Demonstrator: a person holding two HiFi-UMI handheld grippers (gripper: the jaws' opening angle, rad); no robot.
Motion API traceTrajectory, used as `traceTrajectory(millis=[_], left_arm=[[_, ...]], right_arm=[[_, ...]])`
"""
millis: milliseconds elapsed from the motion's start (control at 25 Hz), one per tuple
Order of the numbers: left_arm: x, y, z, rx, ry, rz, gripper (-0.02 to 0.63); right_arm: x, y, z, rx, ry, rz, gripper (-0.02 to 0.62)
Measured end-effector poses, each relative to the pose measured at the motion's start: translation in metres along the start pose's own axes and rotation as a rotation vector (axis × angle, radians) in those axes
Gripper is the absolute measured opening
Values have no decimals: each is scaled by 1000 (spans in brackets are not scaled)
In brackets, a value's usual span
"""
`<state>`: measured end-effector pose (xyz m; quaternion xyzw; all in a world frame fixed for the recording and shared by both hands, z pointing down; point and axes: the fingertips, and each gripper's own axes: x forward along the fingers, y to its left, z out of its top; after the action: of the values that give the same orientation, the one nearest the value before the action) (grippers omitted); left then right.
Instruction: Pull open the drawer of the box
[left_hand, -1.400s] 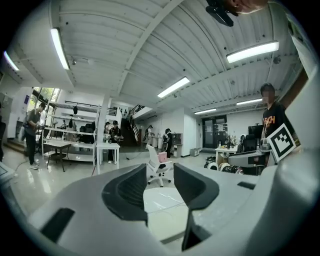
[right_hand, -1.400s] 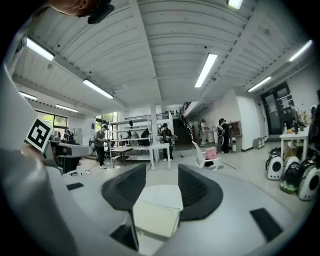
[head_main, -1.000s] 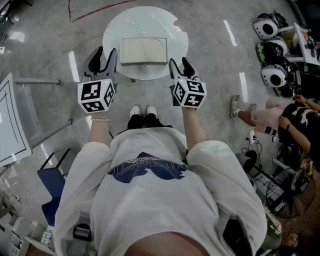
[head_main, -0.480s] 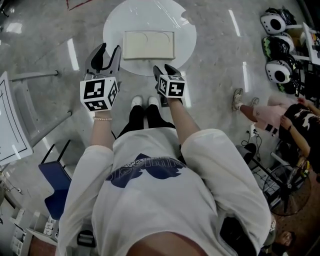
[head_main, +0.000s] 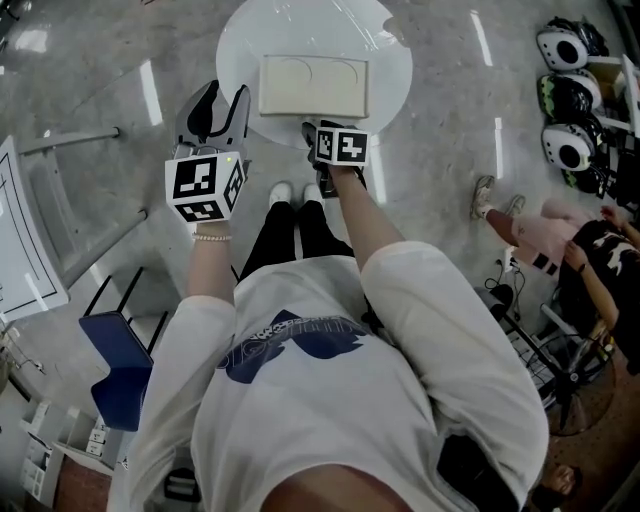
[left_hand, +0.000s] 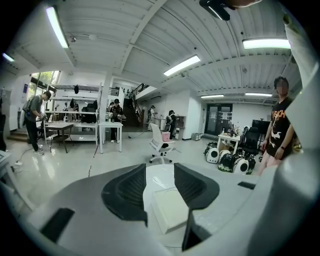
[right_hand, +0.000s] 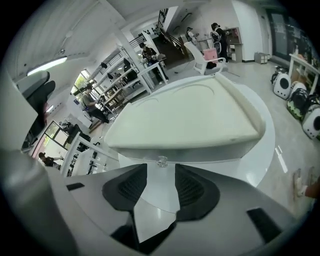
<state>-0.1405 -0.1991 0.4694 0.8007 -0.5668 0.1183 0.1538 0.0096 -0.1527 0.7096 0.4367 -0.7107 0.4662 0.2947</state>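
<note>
A flat cream box (head_main: 313, 85) lies on a round white table (head_main: 390, 60). Its drawer front faces me and carries a small clear knob (right_hand: 162, 161). My right gripper (head_main: 322, 126) is low at the table's near edge, pointing at that front. In the right gripper view its jaws (right_hand: 161, 169) are closing, with the knob just at their tips and no pad touching it. My left gripper (head_main: 223, 96) hovers open to the left of the table, holding nothing. In the left gripper view the box (left_hand: 170, 210) shows beyond the open jaws (left_hand: 160, 175).
The person's shoes (head_main: 290, 192) stand under the table's near edge. A blue chair (head_main: 125, 365) is at lower left and a white board (head_main: 20, 240) at far left. Round helmets (head_main: 565, 95) and a seated person (head_main: 590, 260) are on the right.
My right gripper has moved left and forward, dropping to the middle of the box's front. The left gripper has stayed beside the table. The head view has shifted slightly.
</note>
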Motion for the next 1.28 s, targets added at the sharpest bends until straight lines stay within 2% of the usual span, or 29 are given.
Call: traceTrajectory(millis=[200,440,880,1280], left_arm=[[4,6,-3,-4,5,8,158],[6,11,-4,-8,5,10,158],[4,5,-3,-2,8,7,158],[-1,1,-3,5,4,4,158]], right_arm=[[14,-5,5,28,37,-11,153],[19,-2,4,65,56,23,74],[13,-2,4,54,45,34,66],[4,2,-16,33,55,51,64]])
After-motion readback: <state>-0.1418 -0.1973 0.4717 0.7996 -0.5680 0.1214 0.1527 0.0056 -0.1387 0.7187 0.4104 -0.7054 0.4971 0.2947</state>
